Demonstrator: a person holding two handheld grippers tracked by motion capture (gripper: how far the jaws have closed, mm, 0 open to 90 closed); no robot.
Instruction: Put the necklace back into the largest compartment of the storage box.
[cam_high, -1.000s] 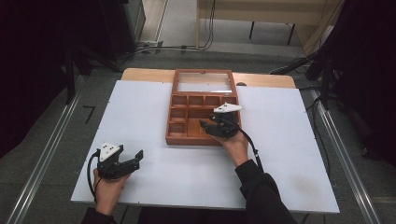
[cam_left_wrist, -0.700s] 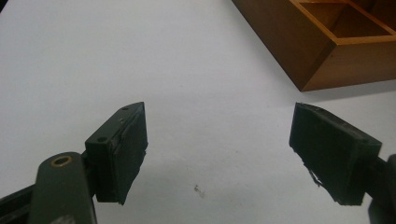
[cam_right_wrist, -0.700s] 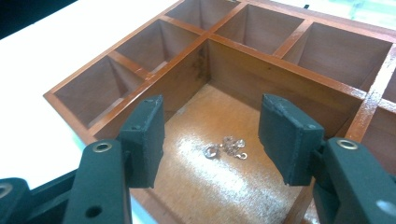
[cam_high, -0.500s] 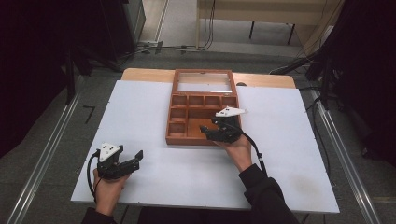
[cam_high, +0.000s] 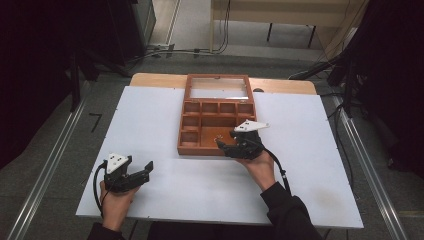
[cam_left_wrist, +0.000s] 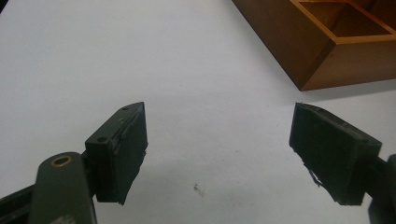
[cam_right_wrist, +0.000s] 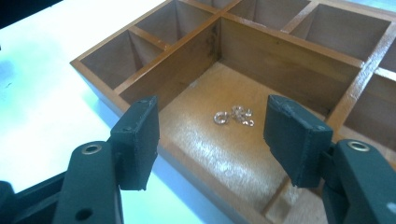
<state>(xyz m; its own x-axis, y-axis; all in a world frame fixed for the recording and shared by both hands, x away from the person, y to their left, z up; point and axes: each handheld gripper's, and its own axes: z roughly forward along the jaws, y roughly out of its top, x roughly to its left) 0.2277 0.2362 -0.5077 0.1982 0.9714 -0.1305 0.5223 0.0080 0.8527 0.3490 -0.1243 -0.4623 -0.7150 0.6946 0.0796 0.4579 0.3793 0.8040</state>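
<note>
A wooden compartment box (cam_high: 199, 150) lies mid-table, its glass lid (cam_high: 218, 93) folded back. A few small silvery rings (cam_right_wrist: 234, 115) lie loose on the floor of its large front compartment and glint in the high view (cam_high: 218, 136). My right gripper (cam_high: 223, 145) hovers at the box's front edge, pointing in over that compartment. Its jaws (cam_right_wrist: 212, 140) have just been opening and stand wide, with nothing between them; the rings lie beyond the pads. My left gripper (cam_high: 148, 167) rests open on the white table near the front left, with bare table between its jaws (cam_left_wrist: 217, 154).
The box's near corner (cam_left_wrist: 299, 46) sits ahead and to the right of the left gripper. Several small compartments (cam_right_wrist: 130, 56) line the box's back and left side. The white tabletop (cam_high: 145, 120) is bordered by floor rails and dark equipment.
My right gripper has drawn back a little toward the box's front edge and to the right. The left gripper has stayed put.
</note>
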